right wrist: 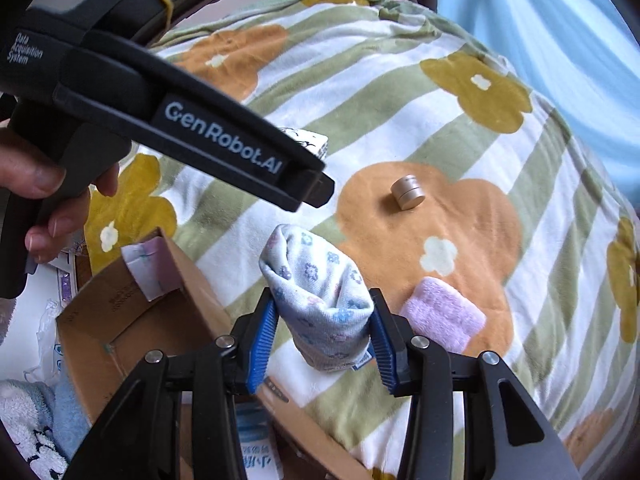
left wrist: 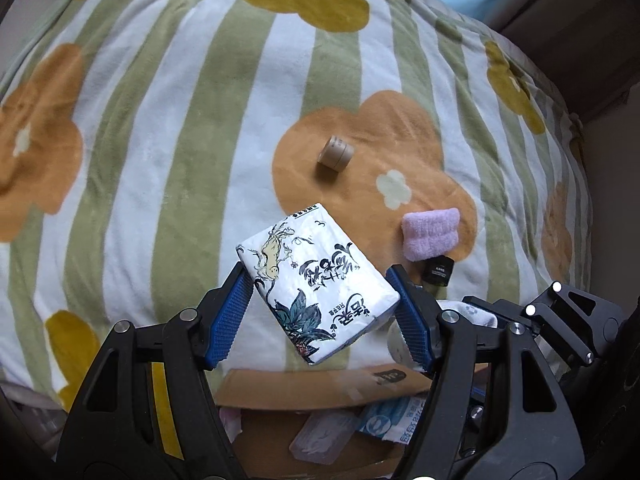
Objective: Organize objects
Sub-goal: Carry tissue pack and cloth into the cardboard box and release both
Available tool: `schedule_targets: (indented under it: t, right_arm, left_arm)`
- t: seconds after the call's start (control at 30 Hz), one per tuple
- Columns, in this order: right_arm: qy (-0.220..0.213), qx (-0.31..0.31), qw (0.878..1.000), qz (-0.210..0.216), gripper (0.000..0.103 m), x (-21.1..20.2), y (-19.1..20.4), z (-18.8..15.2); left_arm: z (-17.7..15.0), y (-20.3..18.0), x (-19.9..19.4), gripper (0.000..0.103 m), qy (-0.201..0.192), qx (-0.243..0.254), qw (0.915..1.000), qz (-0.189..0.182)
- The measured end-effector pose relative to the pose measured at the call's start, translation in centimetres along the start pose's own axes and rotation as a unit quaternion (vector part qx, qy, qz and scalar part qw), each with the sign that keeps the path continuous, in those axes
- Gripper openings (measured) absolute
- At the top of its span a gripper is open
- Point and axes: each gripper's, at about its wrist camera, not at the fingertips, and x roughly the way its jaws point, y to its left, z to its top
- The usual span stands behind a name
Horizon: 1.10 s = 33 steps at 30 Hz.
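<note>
My left gripper (left wrist: 324,312) is shut on a white tissue pack (left wrist: 316,280) printed with ink drawings, and holds it tilted above the flowered blanket (left wrist: 160,120). In the right wrist view my right gripper (right wrist: 324,340) is shut on a rolled pale sock (right wrist: 316,296) with small flower prints, lifted over the blanket's edge. A small tan round jar (left wrist: 335,153) lies on an orange flower of the blanket, also seen as the jar (right wrist: 408,191). A folded lilac cloth (left wrist: 430,233) lies near it, the same lilac cloth (right wrist: 442,314) beside my right fingers. A small black box (left wrist: 438,271) sits below the cloth.
An open cardboard box (right wrist: 132,320) stands at the bed's edge with packets inside, its flap (left wrist: 320,390) below my left gripper. A hand (right wrist: 44,200) holds the left gripper's black body (right wrist: 180,132) across the right view. Blue fabric (right wrist: 540,40) lies beyond the blanket.
</note>
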Motion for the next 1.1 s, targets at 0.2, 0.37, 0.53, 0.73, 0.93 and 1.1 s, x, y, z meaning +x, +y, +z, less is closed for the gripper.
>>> schedule_targets:
  t: [0.2,0.37,0.53,0.73,0.93,1.1]
  right_arm:
    - [-0.024,0.019,0.999,-0.016,0.041,-6.4,-0.6,-1.9]
    - [-0.038,0.041,0.998,-0.032,0.041,-10.4,0.7,-4.0]
    - [-0.038,0.055,0.996,-0.055,0.041,-13.0,2.3,-6.4]
    - [-0.03,0.087,0.992,-0.081,0.041,-13.9,3.5,-9.4]
    - [-0.015,0.086,0.987,-0.134,0.041,-12.5,5.5,-12.5]
    - [-0.018,0.114,0.982,-0.147,0.041,-11.3,6.8,-15.0]
  left_arm:
    - [-3.4,-1.8,-4.7,0.066,-0.031,0.034,0.9989,0.005]
    - [-7.0,-2.5,-7.5,0.066,-0.048,0.054,0.9974,-0.001]
    - [-11.0,-2.6,-9.0,0.066,-0.061,0.079,0.995,0.006]
    - [-15.6,-2.0,-9.4,0.066,-0.072,0.108,0.9915,0.012]
    - [-19.3,-0.3,-7.8,0.066,-0.074,0.118,0.9902,0.009]
    - [-21.7,0.6,-6.3,0.066,-0.08,0.126,0.9887,0.013]
